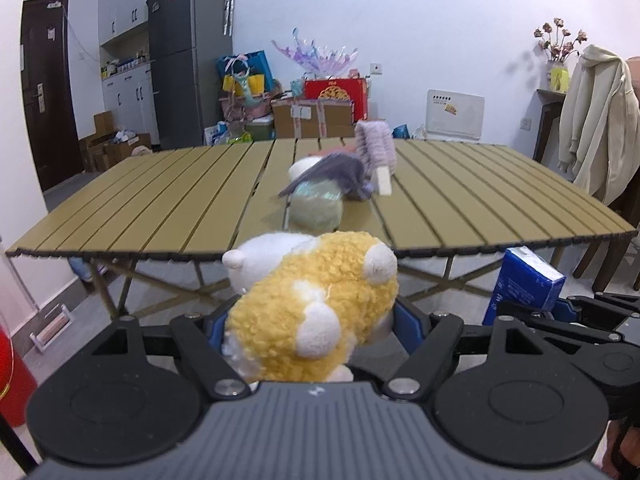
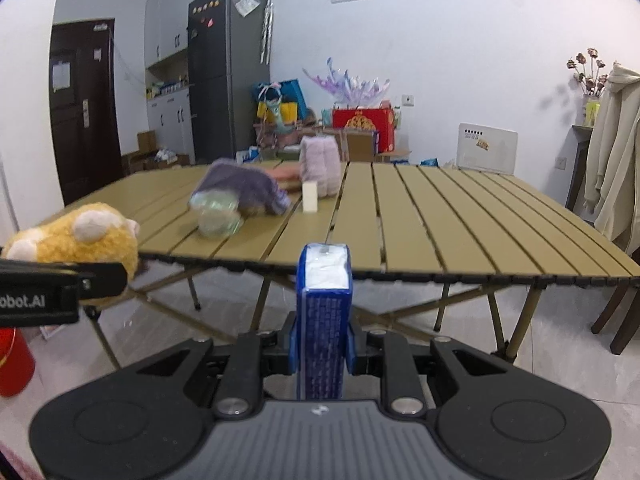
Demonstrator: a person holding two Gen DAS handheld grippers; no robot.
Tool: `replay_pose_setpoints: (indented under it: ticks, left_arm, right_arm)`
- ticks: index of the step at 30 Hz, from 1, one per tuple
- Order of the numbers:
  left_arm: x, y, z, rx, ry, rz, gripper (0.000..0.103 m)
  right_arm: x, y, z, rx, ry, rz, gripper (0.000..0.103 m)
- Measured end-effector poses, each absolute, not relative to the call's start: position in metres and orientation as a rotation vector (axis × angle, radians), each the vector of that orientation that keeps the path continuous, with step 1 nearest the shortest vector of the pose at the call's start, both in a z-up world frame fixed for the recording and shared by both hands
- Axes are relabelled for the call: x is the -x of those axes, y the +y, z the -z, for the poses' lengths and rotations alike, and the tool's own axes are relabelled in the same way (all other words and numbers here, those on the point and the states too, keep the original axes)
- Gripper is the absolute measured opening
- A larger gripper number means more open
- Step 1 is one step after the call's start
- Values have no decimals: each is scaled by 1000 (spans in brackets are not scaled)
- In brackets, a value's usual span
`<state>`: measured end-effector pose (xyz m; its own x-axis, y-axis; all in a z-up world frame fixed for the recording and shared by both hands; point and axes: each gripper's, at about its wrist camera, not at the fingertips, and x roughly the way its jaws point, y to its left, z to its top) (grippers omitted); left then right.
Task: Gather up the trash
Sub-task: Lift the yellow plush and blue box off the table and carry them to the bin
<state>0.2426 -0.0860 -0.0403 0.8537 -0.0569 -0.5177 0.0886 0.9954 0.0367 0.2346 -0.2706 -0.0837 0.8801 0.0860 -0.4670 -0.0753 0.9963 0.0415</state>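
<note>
Standing on end between the right gripper's (image 2: pixel 322 344) blue pads, the blue tissue pack (image 2: pixel 323 320) has its long axis running up and away from the camera, its white, clear-wrapped end turned toward the table (image 2: pixel 460 220). The jaws are nearly together and clamped on the pack's narrow sides. The pack sits in the air in front of the table's near edge, above the grey floor.

The left gripper (image 1: pixel 310 328) has its jaws set wide and pressed on a yellow and white plush toy (image 1: pixel 316 300), which lies lengthwise along the fingers with its white ears and snout pointing toward the table. The toy too is held short of the table edge, not resting on it.

Both grippers tilt gently downward and face the table side by side.

On the tabletop, slightly blurred, lie a crumpled clear plastic bottle (image 2: pixel 216 216) partly under a purple cloth (image 2: pixel 244 188), and behind them a fuzzy lilac popsicle-shaped toy (image 2: pixel 320 168) with its pale stick toward the camera.

The left view shows the tissue pack from its broad printed face, at the right beside the other gripper's black linkage. The right view shows the pack's thin edge and, at far left, the plush toy in the left gripper's black finger, with a red bin (image 2: pixel 14 360) on the floor below.
</note>
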Motion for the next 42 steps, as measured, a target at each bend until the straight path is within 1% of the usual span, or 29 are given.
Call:
replay_pose_setpoints:
  ticks: [20, 30, 34, 42]
  left_arm:
    - [-213, -26, 111, -46, 701, -24, 78]
    - [-220, -10, 152, -34, 783, -68, 78]
    - [-228, -4, 172, -36, 845, -87, 78]
    - [-239, 10, 190, -49, 918, -161, 78]
  right_arm:
    - [-210, -243, 143, 30, 683, -129, 21]
    - [-215, -239, 167, 51, 758, -118, 21]
    - [-220, -241, 180, 61, 806, -96, 21]
    - [-234, -241, 203, 69, 879, -84, 21]
